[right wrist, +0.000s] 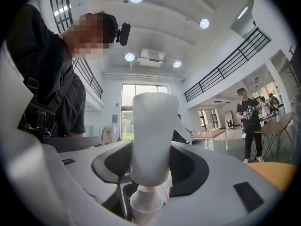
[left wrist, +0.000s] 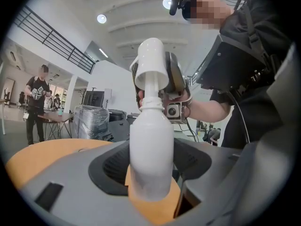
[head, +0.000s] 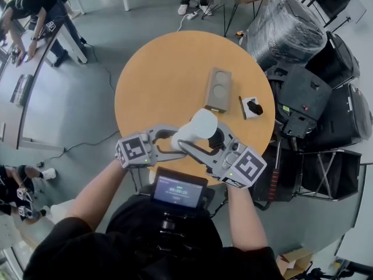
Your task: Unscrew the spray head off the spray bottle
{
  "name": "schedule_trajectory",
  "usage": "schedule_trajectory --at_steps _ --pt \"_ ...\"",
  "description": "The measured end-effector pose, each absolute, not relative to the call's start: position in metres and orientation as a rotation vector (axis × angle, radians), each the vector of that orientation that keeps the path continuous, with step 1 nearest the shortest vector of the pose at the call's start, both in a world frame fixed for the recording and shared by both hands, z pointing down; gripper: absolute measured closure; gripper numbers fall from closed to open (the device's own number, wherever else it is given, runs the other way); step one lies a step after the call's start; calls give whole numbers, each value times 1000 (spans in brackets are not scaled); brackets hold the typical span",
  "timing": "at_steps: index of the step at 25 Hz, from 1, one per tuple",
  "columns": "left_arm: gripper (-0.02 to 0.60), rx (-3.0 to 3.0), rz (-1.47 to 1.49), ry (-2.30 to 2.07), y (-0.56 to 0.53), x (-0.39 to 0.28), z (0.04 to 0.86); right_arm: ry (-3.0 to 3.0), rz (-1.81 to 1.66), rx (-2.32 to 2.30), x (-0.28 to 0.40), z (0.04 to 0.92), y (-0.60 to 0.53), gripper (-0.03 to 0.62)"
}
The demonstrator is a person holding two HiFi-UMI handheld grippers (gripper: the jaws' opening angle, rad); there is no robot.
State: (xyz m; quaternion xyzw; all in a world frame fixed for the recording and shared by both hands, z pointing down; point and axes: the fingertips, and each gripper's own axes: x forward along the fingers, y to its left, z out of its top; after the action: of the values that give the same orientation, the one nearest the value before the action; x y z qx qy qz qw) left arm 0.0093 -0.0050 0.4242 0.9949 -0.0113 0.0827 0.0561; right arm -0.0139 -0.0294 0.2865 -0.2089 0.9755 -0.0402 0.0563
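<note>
A white spray bottle (head: 197, 130) hangs upright over the near edge of the round wooden table (head: 157, 80), between my two grippers. My left gripper (head: 175, 142) is shut on the bottle's body (left wrist: 151, 149), which fills the gap between its jaws. My right gripper (head: 204, 140) is shut on the spray head (right wrist: 151, 135). In the left gripper view the spray head (left wrist: 151, 67) stands on a narrow stem above the bottle's ringed neck (left wrist: 150, 102). I cannot tell whether the two are still threaded together.
Farther back on the table lie a grey block with two round recesses (head: 218, 90) and a small white card with a black item on it (head: 253, 107). Black cases and a plastic-wrapped bundle (head: 285, 28) crowd the table's right side. People stand at desks on the left (head: 35, 16).
</note>
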Motion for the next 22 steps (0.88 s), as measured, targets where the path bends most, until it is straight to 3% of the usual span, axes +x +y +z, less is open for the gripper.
schedule_trajectory --at_steps 22 --pt "273 3052 221 -263 -31 8 443 2847 -58 -888 54 242 -55 350"
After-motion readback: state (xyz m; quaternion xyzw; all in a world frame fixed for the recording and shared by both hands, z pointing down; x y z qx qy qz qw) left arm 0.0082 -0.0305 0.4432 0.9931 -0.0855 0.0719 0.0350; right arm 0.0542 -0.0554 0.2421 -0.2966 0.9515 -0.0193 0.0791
